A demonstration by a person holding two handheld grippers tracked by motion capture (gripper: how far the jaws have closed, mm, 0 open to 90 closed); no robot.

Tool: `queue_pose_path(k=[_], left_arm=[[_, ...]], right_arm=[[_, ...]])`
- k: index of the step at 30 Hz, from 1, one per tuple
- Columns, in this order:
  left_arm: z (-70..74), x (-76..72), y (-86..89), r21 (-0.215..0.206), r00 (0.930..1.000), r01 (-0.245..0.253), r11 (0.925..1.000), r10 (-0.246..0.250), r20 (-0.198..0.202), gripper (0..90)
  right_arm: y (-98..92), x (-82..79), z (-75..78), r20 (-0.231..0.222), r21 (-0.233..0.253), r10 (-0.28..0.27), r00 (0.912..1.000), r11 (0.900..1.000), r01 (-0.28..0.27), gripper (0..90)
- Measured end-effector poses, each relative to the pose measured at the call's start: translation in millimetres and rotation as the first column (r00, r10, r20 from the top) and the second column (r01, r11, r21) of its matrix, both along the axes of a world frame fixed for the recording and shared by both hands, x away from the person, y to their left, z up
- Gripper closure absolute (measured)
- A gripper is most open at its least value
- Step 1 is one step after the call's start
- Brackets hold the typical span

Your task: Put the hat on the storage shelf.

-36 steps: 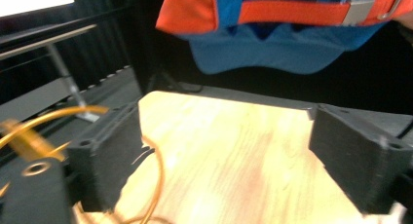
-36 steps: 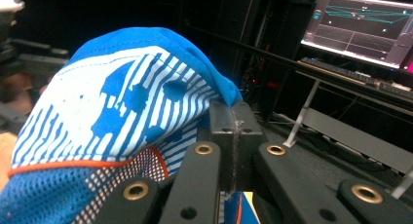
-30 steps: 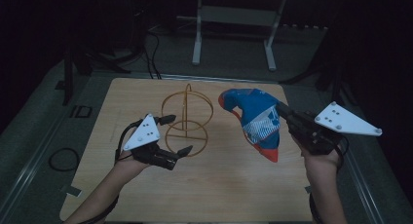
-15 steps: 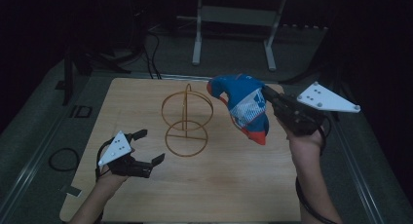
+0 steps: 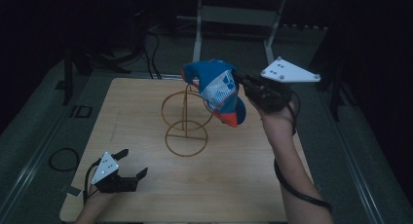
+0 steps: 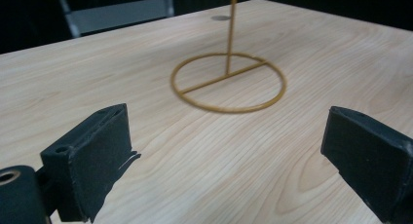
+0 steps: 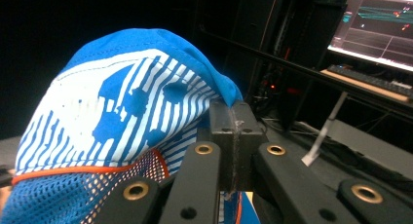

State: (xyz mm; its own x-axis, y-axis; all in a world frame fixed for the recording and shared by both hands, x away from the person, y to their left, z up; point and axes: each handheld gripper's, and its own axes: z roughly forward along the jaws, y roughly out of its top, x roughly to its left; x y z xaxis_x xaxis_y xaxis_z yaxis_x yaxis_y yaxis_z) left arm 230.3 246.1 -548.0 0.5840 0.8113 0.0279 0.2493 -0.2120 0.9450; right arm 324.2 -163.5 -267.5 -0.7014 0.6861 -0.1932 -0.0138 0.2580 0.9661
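The right gripper (image 5: 242, 83) has its jaws pressed fully together on the fabric edge of a blue, white and orange mesh-backed baseball cap (image 5: 216, 90), holding it in the air at about two o'clock of the light wooden worktop (image 5: 146, 195), just beside and above the upper ring of a thin gold wire hat stand (image 5: 186, 121). In the right gripper view the cap (image 7: 112, 117) hangs limp from the pinch. It looks light and soft, so it will likely sag and swing; the stiffer brim or the crown seam should give a surer hold than the mesh. The left gripper (image 5: 127, 168) rests low at seven o'clock, jaws spread wide and holding nothing, well apart from the stand's round base (image 6: 228, 84).
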Motion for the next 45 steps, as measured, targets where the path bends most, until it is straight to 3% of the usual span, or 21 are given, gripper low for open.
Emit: queue_pose_path(k=[8, 10, 21, 30, 36, 45], left_arm=[[0.4, -9.7, 9.1, -0.026, 0.9971, -0.064, 0.9976, 0.065, 0.039, 4.7], [0.8, -10.8, 11.4, -0.058, 0.9968, -0.068, 0.996, 0.07, 0.038, 4.7], [-11.9, -7.9, 17.0, -0.036, 0.9951, -0.099, 0.9945, 0.099, -0.007, 4.7], [-13.0, -7.7, 17.5, -0.041, 0.9951, -0.099, 0.9943, 0.098, -0.008, 4.7], [-13.3, -7.8, 16.2, -0.046, 0.9953, -0.096, 0.9943, 0.096, -0.014, 4.8], [-12.5, -8.3, 17.0, -0.052, 0.995, -0.1, 0.9936, 0.099, -0.012, 4.8]], right_arm=[[46.7, 19.8, -6.1, -0.031, -0.042, 0.037, 0.9988, 0.998, -0.039, 90.0], [60.0, 24.5, -9.4, -0.042, -0.054, 0.054, 0.9976, 0.997, -0.056, 90.0], [122.0, 36.6, -39.8, -0.138, -0.114, 0.151, 0.9788, 0.979, -0.167, 90.0], [131.4, 41.9, -52.6, -0.185, -0.119, 0.182, 0.9659, 0.971, -0.205, 90.0], [136.2, 45.9, -62.6, -0.218, -0.172, 0.19, 0.9573, 0.958, -0.229, 90.0], [117.5, 46.8, -73.2, -0.232, -0.156, 0.167, 0.9582, 0.966, -0.206, 90.0]])
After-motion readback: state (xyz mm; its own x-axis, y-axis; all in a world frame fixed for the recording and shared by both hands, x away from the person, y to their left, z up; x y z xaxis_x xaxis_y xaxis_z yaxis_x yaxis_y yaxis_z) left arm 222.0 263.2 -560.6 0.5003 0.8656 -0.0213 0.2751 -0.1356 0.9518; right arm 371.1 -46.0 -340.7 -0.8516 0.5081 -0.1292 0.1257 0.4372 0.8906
